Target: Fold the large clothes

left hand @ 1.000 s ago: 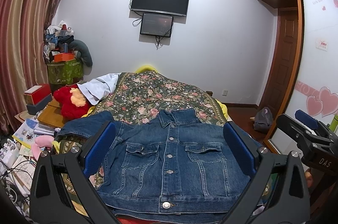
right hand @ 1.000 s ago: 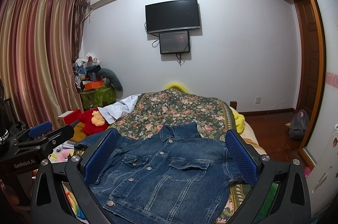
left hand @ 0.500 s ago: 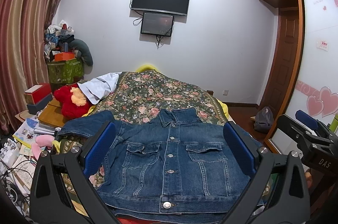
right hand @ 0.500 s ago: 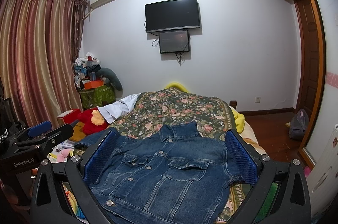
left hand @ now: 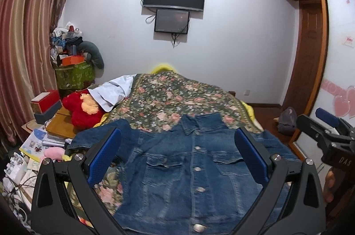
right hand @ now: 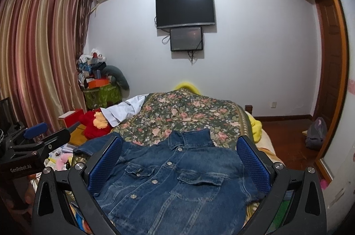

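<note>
Denim fills both views: the dark blue button-front denim jacket (left hand: 197, 170) lies flat, face up, on the floral-covered bed (left hand: 177, 99), collar away, hem nearest. Left hand-held gripper (left hand: 177, 159) and right hand-held gripper (right hand: 178, 162) both hang spread wide and empty above it, left one more squarely centred on the button line.

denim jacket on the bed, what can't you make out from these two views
- Denim jacket hem: left wrist view, cut off by the bottom edge and left gripper frame.
- Its right sleeve: right wrist view, behind the right gripper finger.
- Jacket's back: lies on the floral bedspread.
</note>
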`<state>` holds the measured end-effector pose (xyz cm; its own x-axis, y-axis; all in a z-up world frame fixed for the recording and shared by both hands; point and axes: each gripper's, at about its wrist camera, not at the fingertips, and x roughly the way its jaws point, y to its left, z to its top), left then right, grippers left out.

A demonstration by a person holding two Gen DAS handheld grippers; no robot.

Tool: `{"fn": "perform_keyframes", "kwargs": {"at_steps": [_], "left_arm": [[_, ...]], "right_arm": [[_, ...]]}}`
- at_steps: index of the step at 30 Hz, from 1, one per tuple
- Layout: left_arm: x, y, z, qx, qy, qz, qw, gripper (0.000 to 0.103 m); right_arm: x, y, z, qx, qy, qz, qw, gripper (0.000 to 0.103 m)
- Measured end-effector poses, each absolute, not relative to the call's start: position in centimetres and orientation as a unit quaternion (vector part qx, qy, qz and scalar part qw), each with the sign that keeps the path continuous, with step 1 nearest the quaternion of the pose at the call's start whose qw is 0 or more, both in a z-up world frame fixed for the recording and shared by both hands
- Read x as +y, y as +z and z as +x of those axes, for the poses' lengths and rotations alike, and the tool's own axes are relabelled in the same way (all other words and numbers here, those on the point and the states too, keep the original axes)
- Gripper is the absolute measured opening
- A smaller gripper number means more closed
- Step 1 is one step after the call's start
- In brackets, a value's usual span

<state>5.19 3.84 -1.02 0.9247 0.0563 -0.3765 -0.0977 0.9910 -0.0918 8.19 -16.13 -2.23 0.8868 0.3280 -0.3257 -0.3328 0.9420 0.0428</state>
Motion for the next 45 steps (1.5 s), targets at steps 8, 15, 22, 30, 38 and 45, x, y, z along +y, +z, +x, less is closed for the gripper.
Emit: {"fn": "perform_keyframes", "kwargs": {"at_steps": [8,15,22,30,38,45], "left_arm": [[12.4,-4.8,13.0,0.252,0.107,-0.076,0.959,0.103],[20.9,-11.4,18.7,0.319,0.163,-0.108,0.927,0.102],[29.1,-18.8,21.1,0.396,0.198,-0.208,0.872,0.102],[34.4,-22.6,22.0,0.412,0.148,-0.338,0.833,0.1],[38.2,-25.1,24.6,0.404,0.145,-0.425,0.797,0.072],[38.6,-22.2,25.9,0.405,0.238,-0.309,0.827,0.015]], "right_arm": [[-11.6,-4.4,17.7,0.235,0.172,-0.032,0.956,0.103],[-6.2,-9.8,26.9,0.328,0.17,-0.081,0.926,0.103],[-2.4,-16.4,33.4,0.397,0.17,-0.126,0.893,0.103],[1.3,-23.7,38.0,0.497,0.201,-0.168,0.827,0.103],[3.6,-26.7,38.5,0.529,0.229,-0.189,0.795,0.103],[5.0,-28.3,37.9,0.537,0.226,-0.244,0.775,0.103]]}}
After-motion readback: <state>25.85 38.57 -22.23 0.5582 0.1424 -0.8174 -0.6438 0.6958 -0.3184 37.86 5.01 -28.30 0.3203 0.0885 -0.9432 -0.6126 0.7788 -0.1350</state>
